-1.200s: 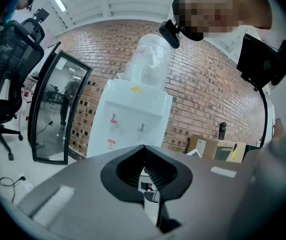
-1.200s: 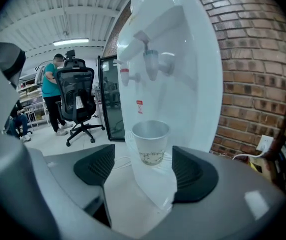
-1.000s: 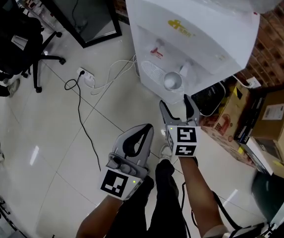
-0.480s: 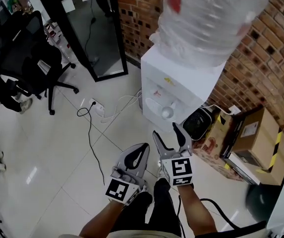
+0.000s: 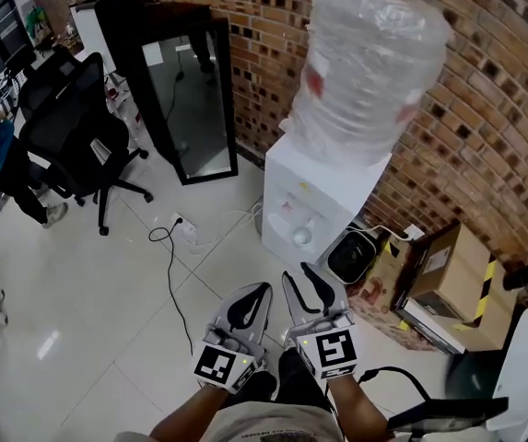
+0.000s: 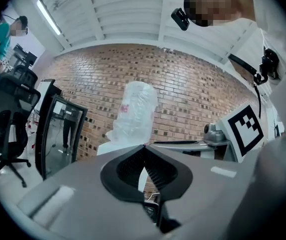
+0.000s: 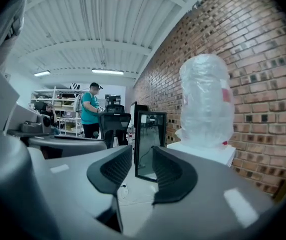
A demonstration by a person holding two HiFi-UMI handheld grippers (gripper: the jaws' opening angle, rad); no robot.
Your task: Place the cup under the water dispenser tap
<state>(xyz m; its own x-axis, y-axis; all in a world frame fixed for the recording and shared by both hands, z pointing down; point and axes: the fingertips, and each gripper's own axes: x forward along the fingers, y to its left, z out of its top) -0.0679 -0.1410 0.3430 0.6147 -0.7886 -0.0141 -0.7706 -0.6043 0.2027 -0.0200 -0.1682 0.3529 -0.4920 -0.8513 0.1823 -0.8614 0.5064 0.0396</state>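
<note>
The white water dispenser [image 5: 311, 201] stands against the brick wall, with a plastic-wrapped bottle [image 5: 374, 63] on top. A small metallic cup [image 5: 299, 236] sits in the dispenser's recess under the taps. Both grippers are held low in the head view, well short of the dispenser. My left gripper [image 5: 260, 291] is shut, its tips meeting [image 6: 143, 146] with nothing between them. My right gripper [image 5: 300, 276] has a narrow gap between its jaws [image 7: 142, 156]. They are closing and hold nothing. The wrapped bottle [image 7: 206, 101] shows beyond the right jaws.
A black office chair [image 5: 70, 127] and a black-framed panel [image 5: 185, 90] stand left of the dispenser. A power strip with cables [image 5: 182, 224] lies on the tiled floor. Cardboard boxes [image 5: 448, 274] and a black appliance [image 5: 351, 258] sit to the right. A person in teal [image 7: 89, 111] stands far off.
Both grippers have pulled back and up from the dispenser, which now looks smaller and farther. The right jaws have narrowed. The cup stays under the taps.
</note>
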